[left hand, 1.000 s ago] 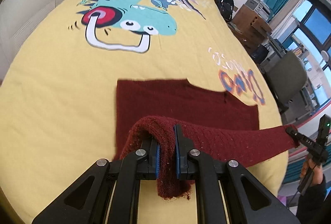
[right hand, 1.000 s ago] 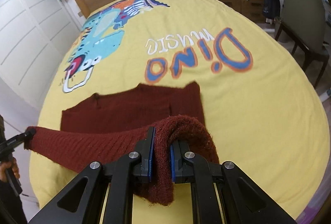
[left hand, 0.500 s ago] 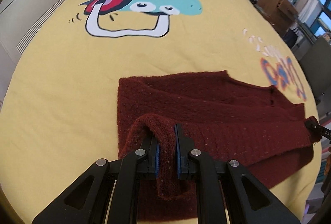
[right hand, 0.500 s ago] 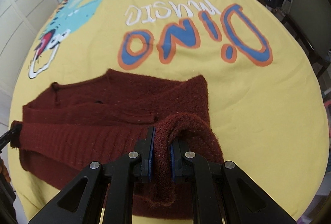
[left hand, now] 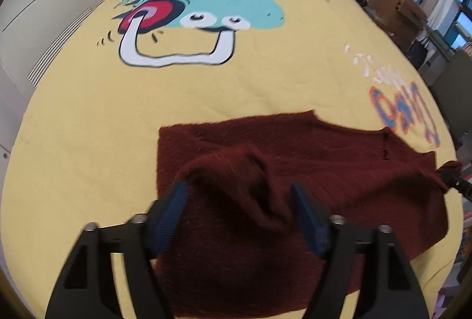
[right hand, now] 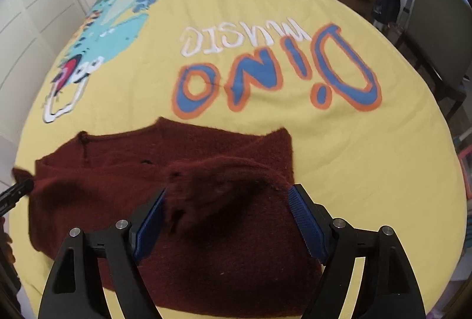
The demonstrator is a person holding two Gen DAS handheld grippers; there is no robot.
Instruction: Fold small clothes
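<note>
Maroon knitted sweater (left hand: 339, 180), the only garment, lies folded over itself on the yellow dinosaur-print bedspread (left hand: 88, 118), near its closest edge. A loose hump of its knit sits between the blue pads of my left gripper (left hand: 239, 218), and another between those of my right gripper (right hand: 227, 218). Both pairs of jaws have just been opening and now stand wide, no longer pinching the wool, though the fabric brushes the pads (right hand: 149, 227) on some sides.
</note>
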